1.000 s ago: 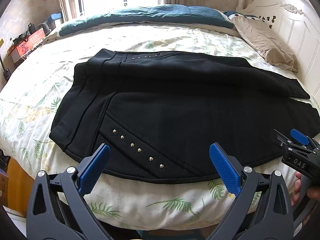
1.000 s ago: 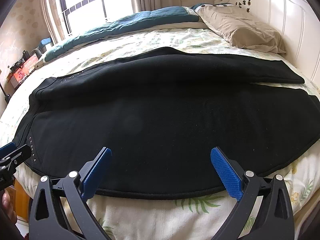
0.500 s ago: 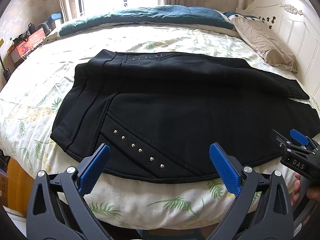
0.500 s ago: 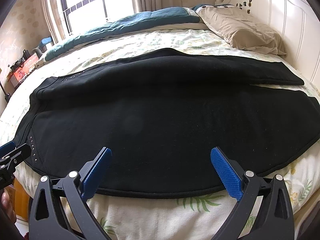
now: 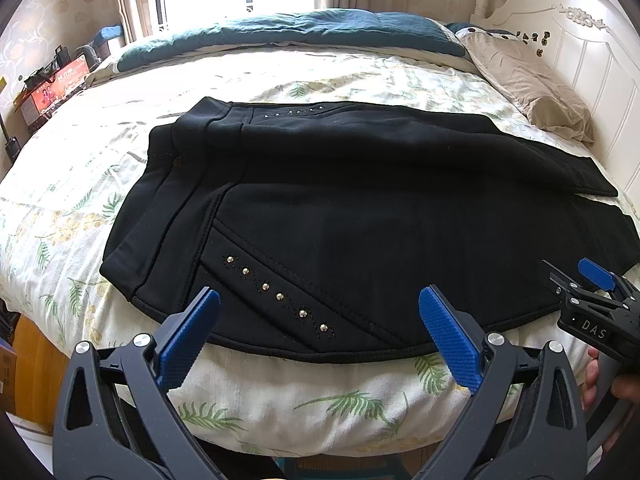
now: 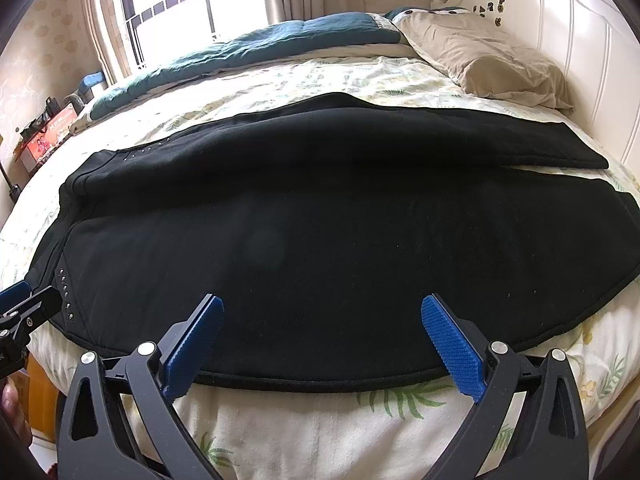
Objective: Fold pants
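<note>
Black pants point(image 5: 340, 208) lie spread flat across the bed, waistband at the left, both legs running to the right toward the headboard. A row of metal studs point(image 5: 276, 296) marks the near pocket. My left gripper point(image 5: 318, 316) is open and empty, held just short of the pants' near edge by the waist. My right gripper point(image 6: 322, 322) is open and empty, over the near edge of the pant leg point(image 6: 340, 240). The right gripper also shows in the left wrist view point(image 5: 592, 304), and the left gripper shows in the right wrist view point(image 6: 20, 312).
The bed point(image 5: 280, 400) has a leaf-print sheet. A teal duvet point(image 5: 300, 28) lies along the far side. A beige pillow point(image 5: 528, 84) rests by the white headboard point(image 5: 580, 40). A red box point(image 5: 52, 84) sits on the far left. A window point(image 6: 192, 12) is behind.
Both grippers have drawn back slightly toward me; the pants sit a little farther off in both views. The jaws stay open and the pants have not moved.
</note>
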Motion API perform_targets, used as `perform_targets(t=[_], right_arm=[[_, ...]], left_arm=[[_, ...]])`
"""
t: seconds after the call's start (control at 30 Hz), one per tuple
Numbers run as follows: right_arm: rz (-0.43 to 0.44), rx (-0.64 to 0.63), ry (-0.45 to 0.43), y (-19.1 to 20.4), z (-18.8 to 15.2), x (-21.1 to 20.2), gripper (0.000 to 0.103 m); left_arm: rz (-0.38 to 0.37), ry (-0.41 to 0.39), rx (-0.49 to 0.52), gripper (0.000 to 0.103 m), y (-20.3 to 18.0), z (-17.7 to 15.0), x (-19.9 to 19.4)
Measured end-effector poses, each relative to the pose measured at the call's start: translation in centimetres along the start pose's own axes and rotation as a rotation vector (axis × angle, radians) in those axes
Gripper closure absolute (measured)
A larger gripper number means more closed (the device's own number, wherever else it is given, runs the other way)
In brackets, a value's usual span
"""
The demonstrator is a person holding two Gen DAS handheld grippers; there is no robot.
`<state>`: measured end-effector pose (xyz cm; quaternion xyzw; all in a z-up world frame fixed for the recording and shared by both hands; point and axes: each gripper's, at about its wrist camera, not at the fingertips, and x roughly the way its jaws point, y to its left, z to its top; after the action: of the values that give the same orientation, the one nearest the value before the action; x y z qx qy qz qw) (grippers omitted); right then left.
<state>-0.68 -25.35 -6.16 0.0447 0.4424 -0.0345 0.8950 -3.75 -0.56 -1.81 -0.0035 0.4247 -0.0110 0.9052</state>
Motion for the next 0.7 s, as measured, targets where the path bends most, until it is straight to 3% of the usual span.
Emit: perform_targets(t=[0.7], right_arm=[[-0.003,-0.008,0.012,0.37,-0.29,0.47,0.004]], left_arm=[[-0.002,0.006,0.002,0.003,-0.02,-0.11,0.22]])
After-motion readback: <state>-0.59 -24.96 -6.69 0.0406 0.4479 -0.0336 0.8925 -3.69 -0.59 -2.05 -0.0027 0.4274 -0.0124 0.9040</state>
